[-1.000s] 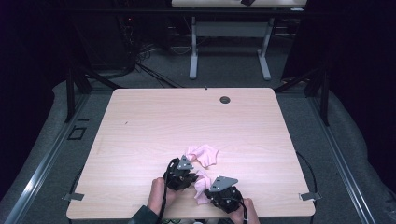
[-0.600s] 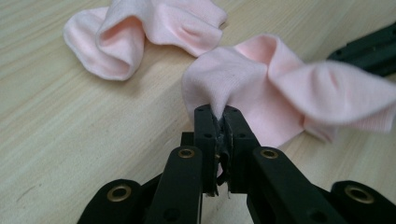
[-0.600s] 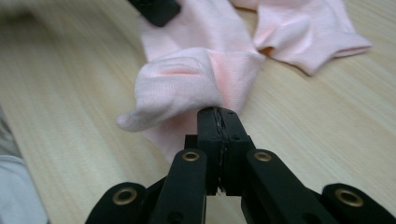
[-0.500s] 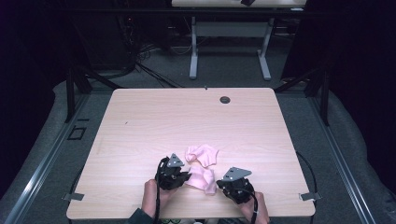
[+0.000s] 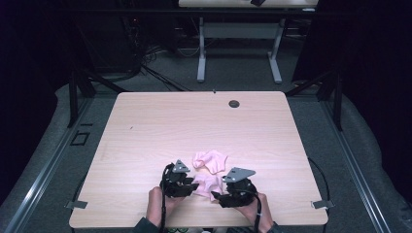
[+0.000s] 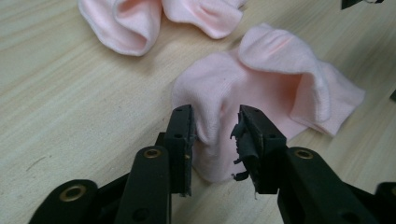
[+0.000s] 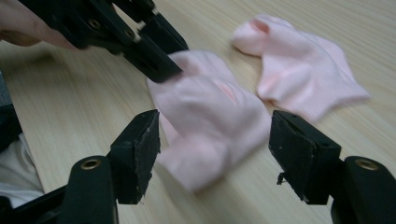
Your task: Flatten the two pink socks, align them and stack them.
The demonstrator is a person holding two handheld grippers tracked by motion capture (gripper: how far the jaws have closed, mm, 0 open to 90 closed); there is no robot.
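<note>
**Both grippers loosen around the near pink sock**

Two pink socks lie on the wooden surface [image 5: 145, 126], close to its near edge. The far sock [image 5: 211, 160] sits crumpled just beyond the near sock [image 5: 208, 184], and the two are just beside each other; whether they touch cannot be told from the high view.

The left gripper [image 5: 192, 185] sits at the near sock's left side, held in the person's left hand [image 5: 158, 206]. In the left gripper view its fingers [image 6: 180, 135] stand a little apart, with a raised fold of the near sock [image 6: 261, 79] between them. The left finger lies against the fabric; the right one, with its torn pad, stands just off it. These fingers have just been opening, and they no longer pinch the fold.

The right gripper [image 5: 217, 196] sits at the sock's right side, held in the right hand [image 5: 257, 216]. In the right gripper view its fingers [image 7: 140, 149] stand wide apart, having just been opening too. The near sock [image 7: 210, 126] lies on the surface between and beyond them, blurred, and neither pad presses on it. The left gripper [image 7: 159, 65] reaches in from the upper left of that view, its tips at the sock's far edge. The far sock [image 7: 299, 79] lies beyond, flat on the surface.
</note>
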